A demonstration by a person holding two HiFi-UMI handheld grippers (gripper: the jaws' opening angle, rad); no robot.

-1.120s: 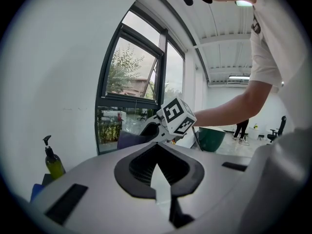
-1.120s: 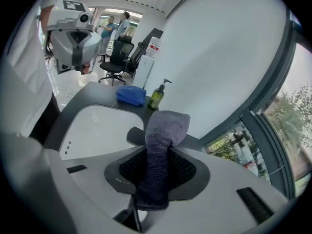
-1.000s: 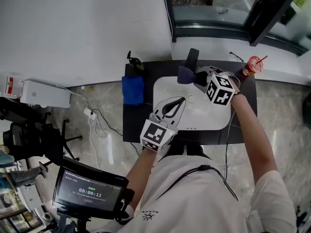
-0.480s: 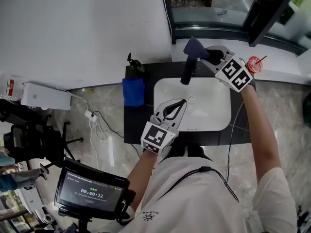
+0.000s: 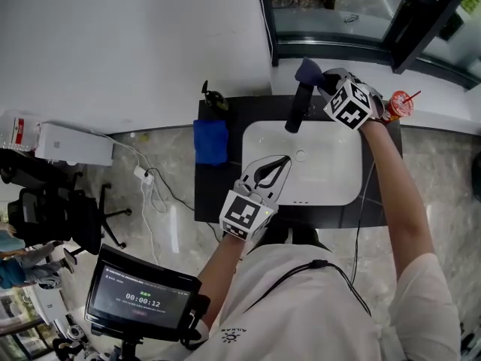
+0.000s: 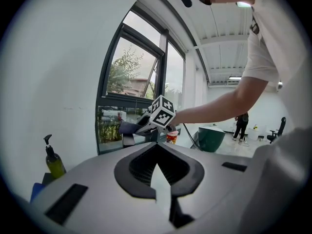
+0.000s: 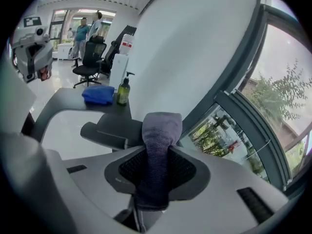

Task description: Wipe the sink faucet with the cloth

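A dark faucet (image 5: 298,109) stands at the back rim of the white sink (image 5: 331,190) and reaches over the basin. My right gripper (image 5: 322,81) is shut on a dark blue-grey cloth (image 5: 307,70) and holds it at the faucet's rear top end; I cannot tell whether they touch. In the right gripper view the cloth (image 7: 161,126) sticks out past the right gripper (image 7: 158,153), and the faucet (image 7: 109,130) lies just behind it to the left. My left gripper (image 5: 282,161) hovers over the sink's near left part, shut with nothing in it, as the left gripper view (image 6: 157,147) also shows.
The sink sits in a black counter (image 5: 218,190). On the counter's left lie a folded blue cloth (image 5: 210,141) and a soap bottle (image 5: 213,96). A red cup (image 5: 398,105) stands at the back right. A window and white wall close off the back.
My right gripper carried the cloth from above the basin up and back to the faucet's top end and rolled there. The left gripper stayed where it was.
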